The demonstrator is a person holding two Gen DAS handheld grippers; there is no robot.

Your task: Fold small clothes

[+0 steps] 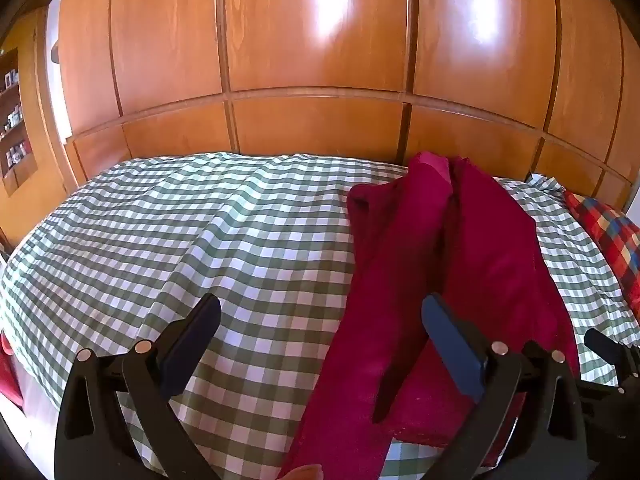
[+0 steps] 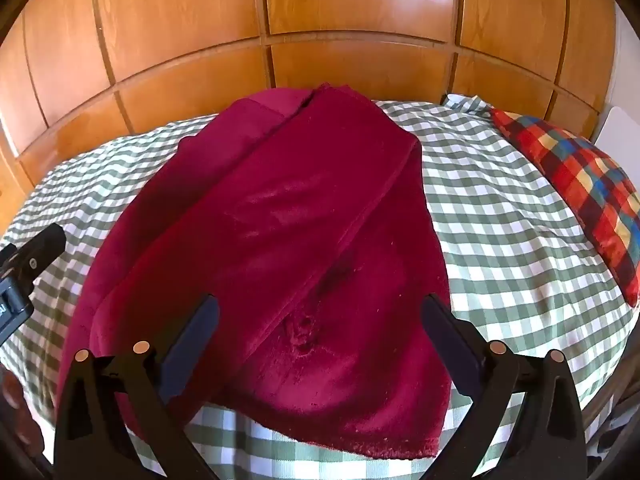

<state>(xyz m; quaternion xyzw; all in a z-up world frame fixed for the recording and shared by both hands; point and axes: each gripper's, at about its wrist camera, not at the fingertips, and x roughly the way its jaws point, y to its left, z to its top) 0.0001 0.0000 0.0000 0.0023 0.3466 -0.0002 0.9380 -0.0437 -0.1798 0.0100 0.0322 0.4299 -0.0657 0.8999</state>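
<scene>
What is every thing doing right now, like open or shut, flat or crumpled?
Left tongs: open, holding nothing.
Right tongs: open, above the garment, holding nothing.
Magenta garment: lying on the bed, partly folded over itself, not neat yet.
Checked bedcover: spread out, a bit wrinkled.
Plaid pillow: lying at the bed's far right.
Wooden wardrobe doors: shut.

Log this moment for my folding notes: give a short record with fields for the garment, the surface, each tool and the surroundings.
garment: magenta fleece garment, lying loosely on the bed, partly folded over itself
surface: green-and-white checked bedcover
left tool: open, holding nothing, over the garment's left edge
right tool: open, holding nothing, above the garment's near end
surroundings: plaid pillow to the right; wooden panel wall behind
</scene>
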